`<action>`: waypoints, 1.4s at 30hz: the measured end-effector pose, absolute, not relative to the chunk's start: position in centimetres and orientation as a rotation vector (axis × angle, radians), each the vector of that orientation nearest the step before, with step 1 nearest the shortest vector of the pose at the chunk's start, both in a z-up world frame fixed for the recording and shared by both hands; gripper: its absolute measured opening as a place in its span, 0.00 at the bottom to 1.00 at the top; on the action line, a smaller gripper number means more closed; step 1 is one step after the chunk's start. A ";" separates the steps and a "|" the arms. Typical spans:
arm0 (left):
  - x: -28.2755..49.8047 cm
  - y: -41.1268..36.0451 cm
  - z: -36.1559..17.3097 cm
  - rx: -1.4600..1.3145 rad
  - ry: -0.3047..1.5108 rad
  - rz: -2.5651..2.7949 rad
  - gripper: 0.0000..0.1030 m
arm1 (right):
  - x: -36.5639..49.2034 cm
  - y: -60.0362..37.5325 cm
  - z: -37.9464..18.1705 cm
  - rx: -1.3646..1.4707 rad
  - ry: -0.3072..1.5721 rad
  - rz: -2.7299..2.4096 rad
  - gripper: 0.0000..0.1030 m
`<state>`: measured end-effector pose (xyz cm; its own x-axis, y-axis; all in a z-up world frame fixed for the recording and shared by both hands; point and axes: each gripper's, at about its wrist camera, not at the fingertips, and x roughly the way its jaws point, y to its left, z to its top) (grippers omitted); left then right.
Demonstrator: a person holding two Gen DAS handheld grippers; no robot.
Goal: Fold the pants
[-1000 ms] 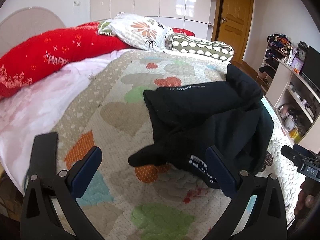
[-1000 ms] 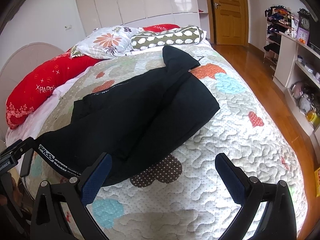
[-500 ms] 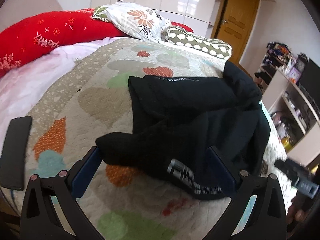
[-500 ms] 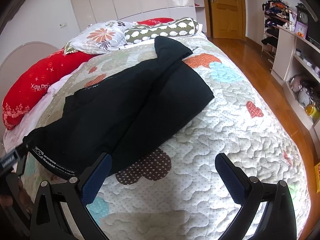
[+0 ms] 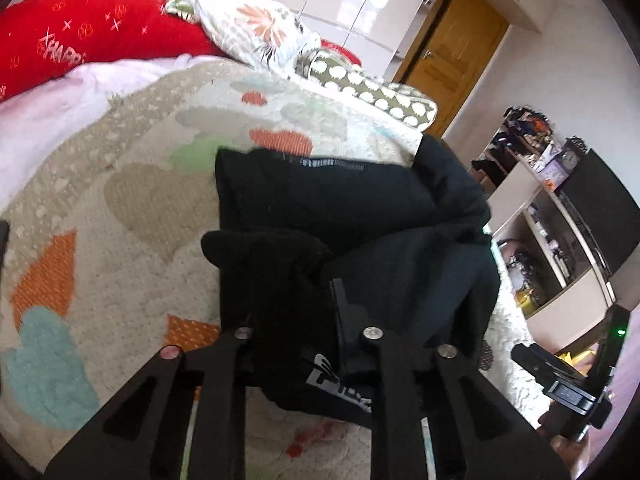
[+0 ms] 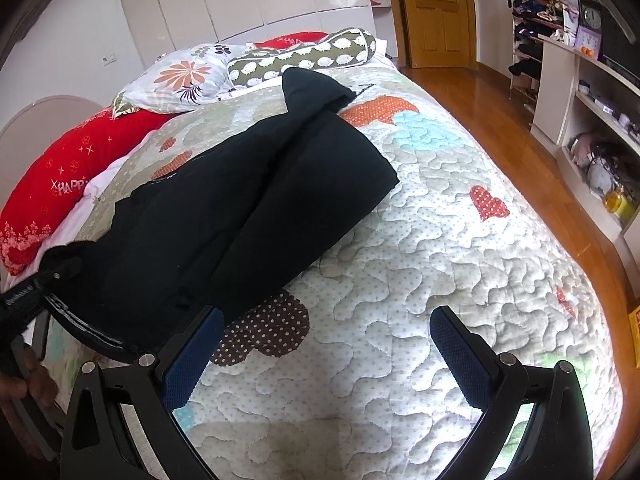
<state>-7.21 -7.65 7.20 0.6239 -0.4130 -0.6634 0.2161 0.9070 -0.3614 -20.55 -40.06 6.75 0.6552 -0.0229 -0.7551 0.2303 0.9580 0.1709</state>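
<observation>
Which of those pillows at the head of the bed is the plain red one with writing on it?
The long red pillow at the left, printed "HAPPY"; the floral pillow and the green spotted bolster lie beside it.

We count one pair of black pants (image 6: 256, 208) on one bed (image 6: 460, 264). At the far end lie four pillows: two red ones (image 6: 60, 176) (image 6: 290, 40), one floral (image 6: 180, 78) and one green spotted bolster (image 6: 304, 58). We see two grippers (image 5: 298, 324) (image 6: 326, 354) and one wooden door (image 6: 436, 12).
</observation>
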 end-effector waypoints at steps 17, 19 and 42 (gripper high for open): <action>-6.3 3.0 6.3 -0.286 0.803 -0.086 0.13 | -17.2 -41.9 5.5 0.373 0.834 -0.120 0.99; -6.7 2.4 6.5 -0.257 0.789 -0.077 0.13 | -16.5 -42.7 5.6 0.379 0.822 -0.136 0.99; -10.9 0.5 6.8 -0.264 0.922 -0.282 0.21 | -24.4 -45.7 10.7 0.255 0.795 -0.239 0.31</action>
<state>-10.91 0.47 6.76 0.5727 -0.3491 -0.7417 0.1257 0.9315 -0.3414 -24.36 -45.66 10.66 0.6767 -0.1147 -0.7273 0.3047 0.9429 0.1348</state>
